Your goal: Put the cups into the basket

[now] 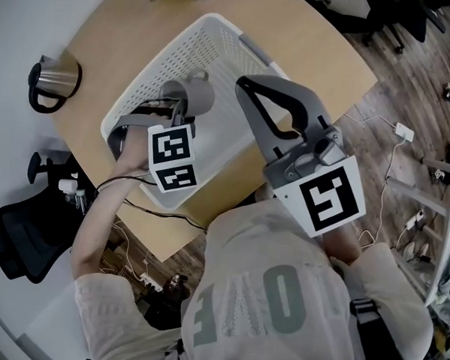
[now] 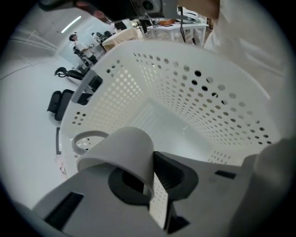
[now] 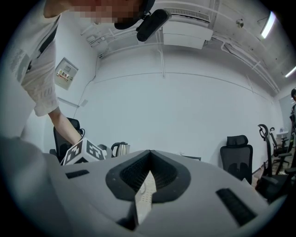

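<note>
A grey cup [image 1: 194,95] with a handle hangs over the inside of the white perforated basket [image 1: 153,65], which stands on the round wooden table [image 1: 323,53]. My left gripper [image 1: 184,107] is shut on the cup's wall. In the left gripper view the cup [image 2: 123,148] sits sideways between the jaws of the left gripper [image 2: 151,177], above the basket's bare floor [image 2: 152,121]. My right gripper [image 1: 245,85] is held up above the basket's near right side, shut and with nothing in it. The right gripper [image 3: 150,155] points out across the room.
A steel kettle [image 1: 56,76] stands on the table's left edge. A black office chair [image 1: 23,233] is on the floor to the left. Cables and a white plug [image 1: 402,132] lie on the wood floor to the right. Another office chair [image 3: 236,152] stands by the far wall.
</note>
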A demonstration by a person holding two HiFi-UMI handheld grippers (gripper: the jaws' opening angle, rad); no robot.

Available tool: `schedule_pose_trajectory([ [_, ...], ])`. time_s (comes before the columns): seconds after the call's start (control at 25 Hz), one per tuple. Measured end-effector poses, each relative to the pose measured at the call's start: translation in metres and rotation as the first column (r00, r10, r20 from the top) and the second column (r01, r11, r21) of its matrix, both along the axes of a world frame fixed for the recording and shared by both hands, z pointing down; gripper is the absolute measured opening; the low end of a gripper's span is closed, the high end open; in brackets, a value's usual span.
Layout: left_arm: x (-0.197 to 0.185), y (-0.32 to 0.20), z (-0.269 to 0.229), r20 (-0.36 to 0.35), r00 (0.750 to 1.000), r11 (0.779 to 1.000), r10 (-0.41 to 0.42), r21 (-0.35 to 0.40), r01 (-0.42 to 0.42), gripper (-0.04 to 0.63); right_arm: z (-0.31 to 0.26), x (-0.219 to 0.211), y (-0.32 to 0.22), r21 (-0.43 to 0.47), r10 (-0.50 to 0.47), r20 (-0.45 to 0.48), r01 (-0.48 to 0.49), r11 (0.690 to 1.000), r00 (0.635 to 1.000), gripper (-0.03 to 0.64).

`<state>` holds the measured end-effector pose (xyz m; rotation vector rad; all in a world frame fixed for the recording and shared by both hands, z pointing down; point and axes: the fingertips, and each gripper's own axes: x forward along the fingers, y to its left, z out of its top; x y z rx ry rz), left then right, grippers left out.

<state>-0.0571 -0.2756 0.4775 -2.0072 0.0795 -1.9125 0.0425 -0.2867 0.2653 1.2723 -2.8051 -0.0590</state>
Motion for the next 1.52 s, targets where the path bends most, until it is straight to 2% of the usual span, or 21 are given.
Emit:
schedule_pose_trajectory([
  [0.16, -0.010, 0.009, 0.039, 0.105, 0.992, 0.993, 0.074, -0.101, -0.063, 0.046, 0.005, 0.000, -0.004, -0.014, 0.004, 0.005, -0.004, 1.000, 1.000, -0.003],
  [0.36, -0.020, 0.017, 0.074, 0.209, 0.967, 0.979, 0.148, -0.168, -0.114, 0.046, 0.012, 0.003, -0.008, -0.035, 0.015, 0.000, -0.015, 0.999, 1.000, -0.003],
  [0.68, -0.034, 0.017, 0.100, 0.312, 0.927, 0.971, 0.208, -0.180, -0.157, 0.048, 0.024, 0.014, -0.011, -0.066, 0.037, 0.003, -0.037, 0.997, 0.999, -0.003],
  [0.88, -0.037, 0.022, 0.109, 0.330, 0.917, 0.964, 0.225, -0.211, -0.160, 0.048, 0.024, 0.015, -0.009, -0.071, 0.036, 0.009, -0.035, 0.997, 0.999, -0.003],
  [1.04, -0.038, 0.017, 0.106, 0.342, 0.912, 0.968, 0.227, -0.183, -0.172, 0.062, 0.024, 0.016, -0.007, -0.075, 0.035, 0.013, -0.034, 0.997, 0.999, -0.003],
  [1.16, -0.035, 0.015, 0.099, 0.338, 0.917, 0.971, 0.213, -0.175, -0.161, 0.107, 0.023, 0.015, -0.006, -0.073, 0.032, 0.020, -0.030, 0.997, 0.999, -0.004],
  [1.32, -0.035, 0.014, 0.085, 0.328, 0.924, 0.976, 0.196, -0.154, -0.152, 0.108, 0.015, 0.011, -0.003, -0.056, 0.017, 0.031, -0.015, 0.998, 0.999, -0.003],
  [1.52, -0.034, 0.009, 0.054, 0.278, 0.953, 0.992, 0.119, -0.080, -0.101, 0.107, 0.001, 0.007, 0.003, -0.020, -0.003, 0.030, 0.004, 1.000, 1.000, -0.003],
])
